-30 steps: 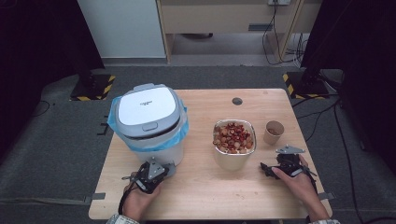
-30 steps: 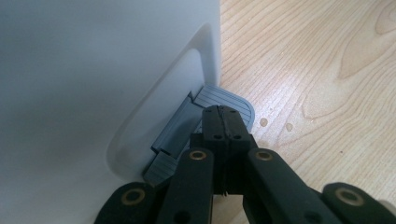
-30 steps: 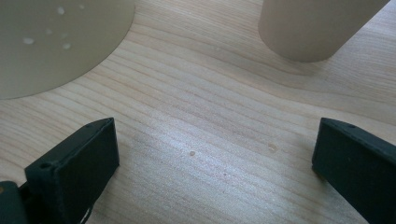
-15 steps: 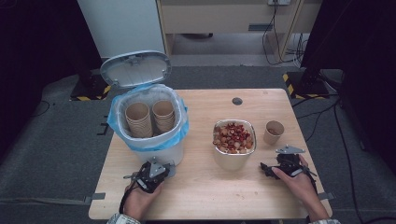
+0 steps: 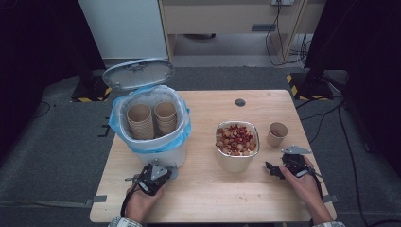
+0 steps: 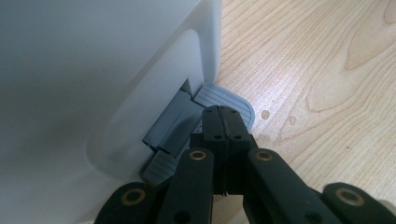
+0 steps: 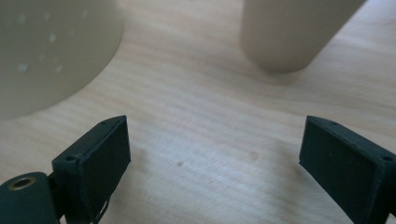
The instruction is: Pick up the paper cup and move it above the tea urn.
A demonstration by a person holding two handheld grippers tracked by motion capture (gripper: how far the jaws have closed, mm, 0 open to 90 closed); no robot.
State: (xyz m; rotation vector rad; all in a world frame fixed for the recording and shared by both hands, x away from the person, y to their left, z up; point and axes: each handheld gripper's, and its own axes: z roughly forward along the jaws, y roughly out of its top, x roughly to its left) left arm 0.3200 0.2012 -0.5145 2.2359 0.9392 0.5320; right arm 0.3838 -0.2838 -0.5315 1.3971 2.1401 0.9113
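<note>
The left gripper (image 6: 223, 116), jaws pressed fully together with nothing between them, bears its tips on the grey ribbed pedal (image 6: 229, 100) at the foot of the white plastic pedal bin (image 5: 156, 142), whose lid (image 5: 138, 74) stands raised over two stacks of brown paper cups (image 5: 152, 119). The right gripper (image 7: 212, 156) rests over the bare wooden table (image 5: 208, 198) just beside the metal bowl of red and tan pieces (image 5: 236, 144) and near a single brown paper cup (image 5: 277, 133); its jaws, wide apart and holding nothing, have just been closing.

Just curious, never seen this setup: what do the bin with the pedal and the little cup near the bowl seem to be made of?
The bin looks like smooth, matt white plastic, with a grey ribbed plastic pedal and a thin blue bag liner. The cup looks like plain brown paper, matt, like the stacked ones in the bin.
</note>
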